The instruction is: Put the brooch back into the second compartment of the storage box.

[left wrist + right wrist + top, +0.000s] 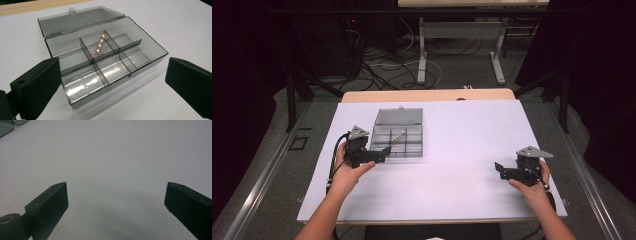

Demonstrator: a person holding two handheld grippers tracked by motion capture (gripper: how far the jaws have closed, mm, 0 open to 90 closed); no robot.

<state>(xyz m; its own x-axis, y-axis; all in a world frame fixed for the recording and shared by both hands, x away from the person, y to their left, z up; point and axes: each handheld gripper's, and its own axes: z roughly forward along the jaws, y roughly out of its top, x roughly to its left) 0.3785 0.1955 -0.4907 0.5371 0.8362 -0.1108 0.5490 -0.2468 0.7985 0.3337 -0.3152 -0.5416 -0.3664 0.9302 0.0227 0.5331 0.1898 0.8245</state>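
The left gripper (382,152) is seen with its jaws spread wide and nothing between them; it is held just at the near edge of the clear compartment box (105,62), apart from it. The right gripper (502,170) is likewise released and empty, kept over bare white table cover (452,150), well apart from the box. The box is set on the left half of the cover, its lid (77,21) laid open at the far side. A gold beaded chain (99,46) is seen lying slantwise in the middle far compartment, leaning against a divider. The other compartments appear bare.
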